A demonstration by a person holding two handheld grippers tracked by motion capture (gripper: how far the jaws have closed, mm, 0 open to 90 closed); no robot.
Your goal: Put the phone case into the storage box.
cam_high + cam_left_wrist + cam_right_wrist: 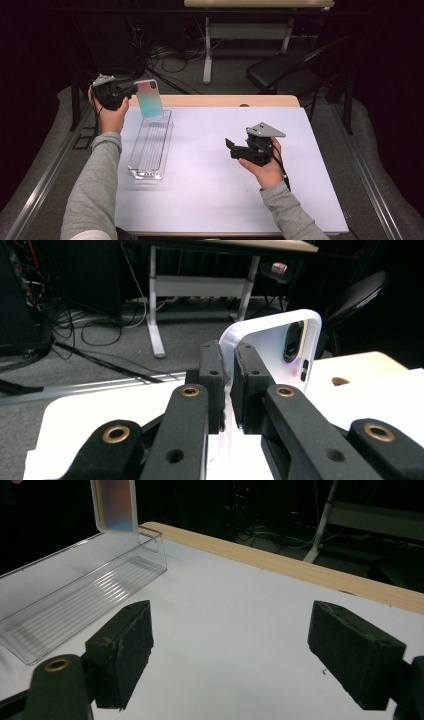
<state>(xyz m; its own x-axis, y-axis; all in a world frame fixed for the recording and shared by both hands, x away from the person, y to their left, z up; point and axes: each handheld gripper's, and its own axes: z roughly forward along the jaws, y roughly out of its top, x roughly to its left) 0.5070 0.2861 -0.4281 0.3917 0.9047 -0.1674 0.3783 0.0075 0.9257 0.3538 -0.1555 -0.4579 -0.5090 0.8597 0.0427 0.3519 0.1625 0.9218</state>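
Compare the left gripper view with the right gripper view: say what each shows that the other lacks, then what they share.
Left gripper view alone: the left claw shut on the edge of the phone case, whose camera cutout faces the lens, and a dark chair behind.

Right gripper view alone: the right claw open over bare white table, and the clear tray under the case's lower end.

Shared: the phone case and the white table.

Phone case point(149, 98) iridescent pink-teal, white rim; tray point(150, 145) clear, ribbed

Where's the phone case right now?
In the high view it's at the left: the phone case is clamped in the left gripper, held above the far end of the clear tray.
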